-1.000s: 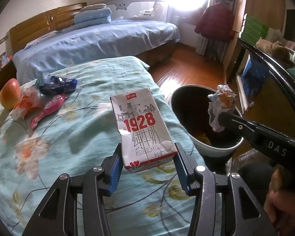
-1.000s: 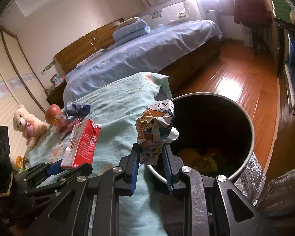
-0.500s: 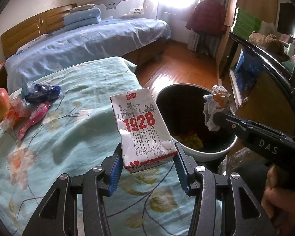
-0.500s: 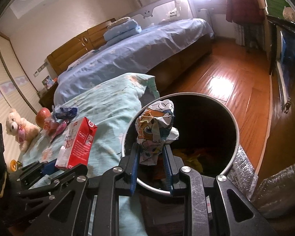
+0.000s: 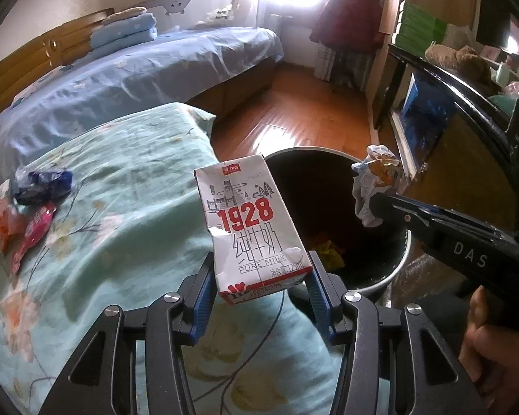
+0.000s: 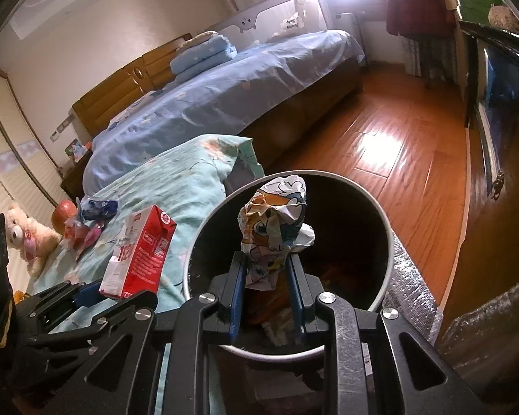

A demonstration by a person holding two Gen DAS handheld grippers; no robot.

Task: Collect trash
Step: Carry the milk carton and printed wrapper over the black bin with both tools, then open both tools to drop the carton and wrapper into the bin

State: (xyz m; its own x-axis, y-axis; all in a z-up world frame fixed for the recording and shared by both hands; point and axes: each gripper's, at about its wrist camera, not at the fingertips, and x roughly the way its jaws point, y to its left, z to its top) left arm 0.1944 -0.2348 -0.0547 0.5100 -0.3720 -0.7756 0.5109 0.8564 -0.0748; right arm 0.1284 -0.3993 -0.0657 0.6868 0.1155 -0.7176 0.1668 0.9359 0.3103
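Left gripper [image 5: 259,297]: jaws closed on the lower end of a milk carton [image 5: 251,224], blue pads pressing its two sides. Carton white on the face toward the camera, printed "1928" in red and "PURE MILK"; red on the side seen from the right wrist view [image 6: 138,252]. It is held tilted, top end leaning away from the gripper, over the near right edge of the teal floral bedspread [image 5: 121,207], just beside the rim of the trash bin [image 5: 394,273].

Right gripper [image 6: 264,294]: jaws closed on a crumpled cartoon-print wrapper [image 6: 276,228], gripped at its lower part, the wad standing up above the pads. In the right wrist view the wrapper sits inside the outline of the bin opening; the left wrist view shows it [image 5: 373,186] held above the bin's far right rim. A hand [image 5: 494,352] grips the right gripper's handle at the lower right.

Bin: round, dark inside with pale rim [image 6: 387,235], standing on the wooden floor [image 6: 398,159] against the corner of the bedspread. Yellow and orange scraps lie at its bottom [image 5: 328,249].

Left on the bedspread, toward its far left edge: a dark blue wrapper [image 5: 41,183], a pink wrapper [image 5: 34,231], an orange wrapper [image 5: 0,224]. An apple [image 6: 64,209] and a teddy bear [image 6: 24,231] lie beyond them. A second bed with blue sheet [image 5: 138,69] stands behind.
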